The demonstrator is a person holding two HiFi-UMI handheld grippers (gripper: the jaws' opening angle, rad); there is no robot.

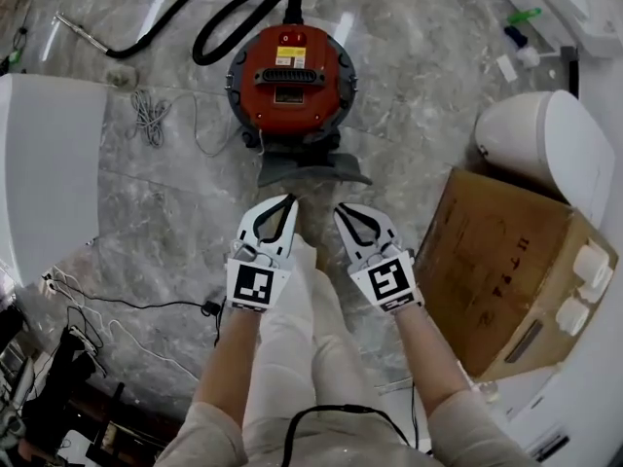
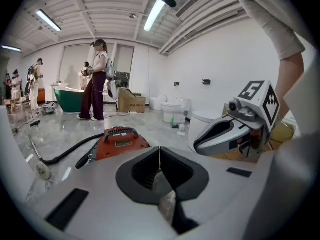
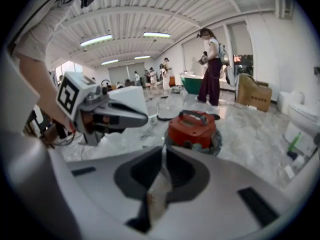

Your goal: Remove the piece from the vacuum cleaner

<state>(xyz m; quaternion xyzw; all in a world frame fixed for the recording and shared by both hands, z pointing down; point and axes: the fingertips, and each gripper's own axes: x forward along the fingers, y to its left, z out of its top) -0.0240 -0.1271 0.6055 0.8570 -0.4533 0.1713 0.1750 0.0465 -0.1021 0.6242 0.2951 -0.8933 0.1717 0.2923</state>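
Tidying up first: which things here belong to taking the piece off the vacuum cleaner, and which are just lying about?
Job: red vacuum cleaner, grey front piece, black hose.
Lying about: cardboard box, toilet, white cable.

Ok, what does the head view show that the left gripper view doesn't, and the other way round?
Only the head view shows the grey piece on the floor in front of the vacuum, and the white cable lying loose on the floor. Only the left gripper view shows a standing person and a green tub far across the room. Both show the red vacuum cleaner, its black hose and the right hand-held gripper.
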